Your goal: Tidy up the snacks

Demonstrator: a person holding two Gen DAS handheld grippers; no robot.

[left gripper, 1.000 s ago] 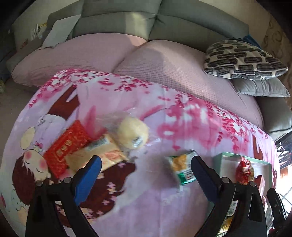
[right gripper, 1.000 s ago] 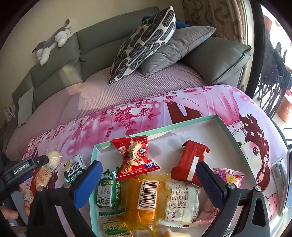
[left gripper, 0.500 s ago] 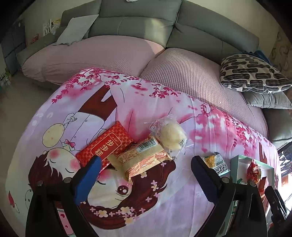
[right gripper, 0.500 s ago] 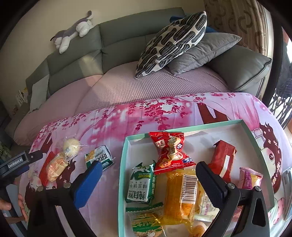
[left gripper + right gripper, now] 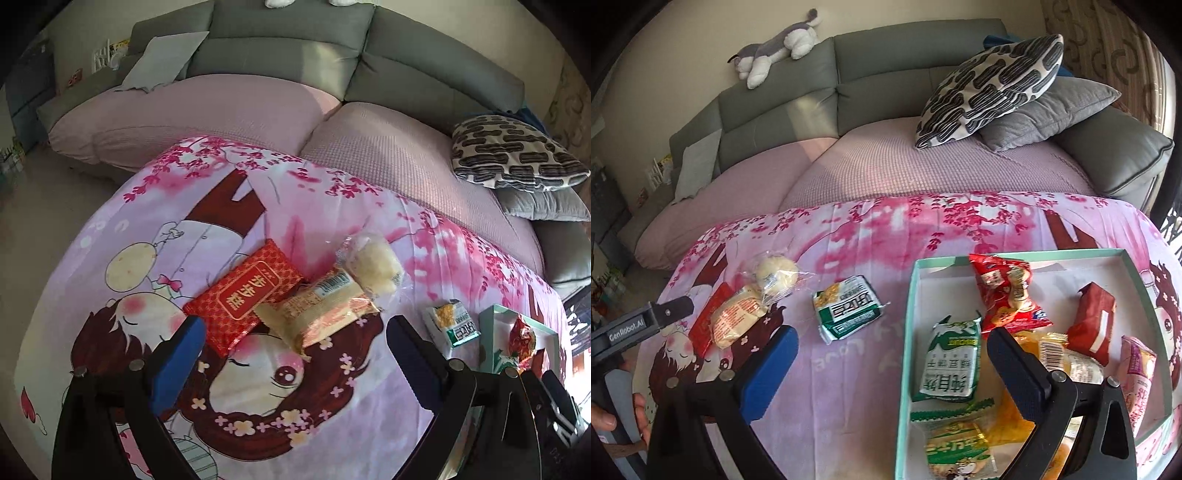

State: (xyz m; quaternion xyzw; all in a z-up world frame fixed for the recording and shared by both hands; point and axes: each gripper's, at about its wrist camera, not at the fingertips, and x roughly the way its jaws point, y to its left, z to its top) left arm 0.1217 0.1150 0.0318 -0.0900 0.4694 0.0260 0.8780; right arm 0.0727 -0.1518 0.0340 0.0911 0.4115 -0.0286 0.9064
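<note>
A red packet (image 5: 243,295), a long yellow cake packet (image 5: 317,310) and a round bun in clear wrap (image 5: 373,262) lie together on the pink cartoon cloth. My left gripper (image 5: 295,339) is open and empty just short of them. A green biscuit packet (image 5: 847,310) lies alone left of the mint-rimmed tray (image 5: 910,295), which holds several snacks. My right gripper (image 5: 894,354) is open and empty above the tray's left rim. The left gripper (image 5: 639,325) also shows in the right wrist view.
A grey sofa with a pink cover (image 5: 886,162) runs behind the table. A patterned pillow (image 5: 990,85) and a grey pillow (image 5: 1049,110) sit at the right, a plush dog (image 5: 775,48) on the backrest. The cloth's left edge drops to the floor (image 5: 48,206).
The left gripper has swung left and back, bringing the red packet, cake and bun to centre. The right gripper has swung left from over the tray toward its left rim.
</note>
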